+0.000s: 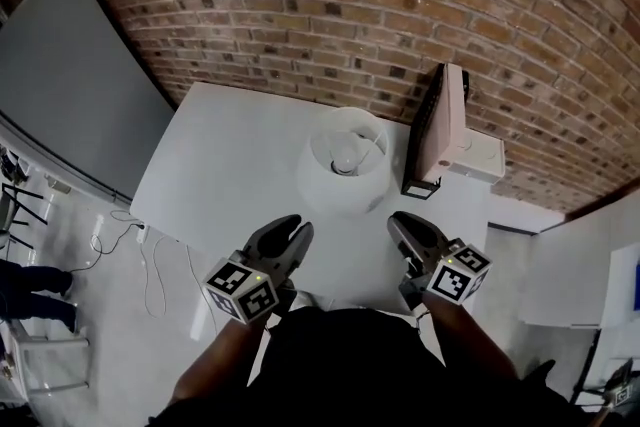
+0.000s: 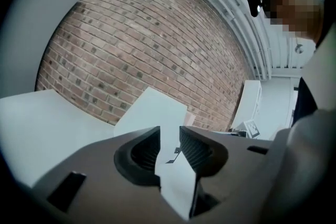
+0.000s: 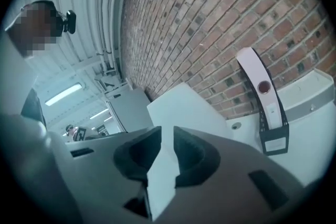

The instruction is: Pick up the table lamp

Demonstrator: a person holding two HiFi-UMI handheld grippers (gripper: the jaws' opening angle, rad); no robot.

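Even, fairly bright indoor light fills the head view. The white rectangular desk (image 1: 220,175) comes out pale and nearly featureless, and the white drum-shaded table lamp (image 1: 345,165) almost merges with it; its bulb looks unlit, though that is hard to tell. Shadows are soft and faint. The red-brown brick wall (image 1: 330,5) is sharp in the middle and bows strongly toward the edges. Both gripper views are round fisheye pictures with black corners and a cool bluish cast. A long ceiling strip light (image 3: 64,94) glows in the right gripper view. Close to each lens, the dark grey left tool (image 2: 169,139) and right tool (image 3: 167,136) are soft and out of focus.
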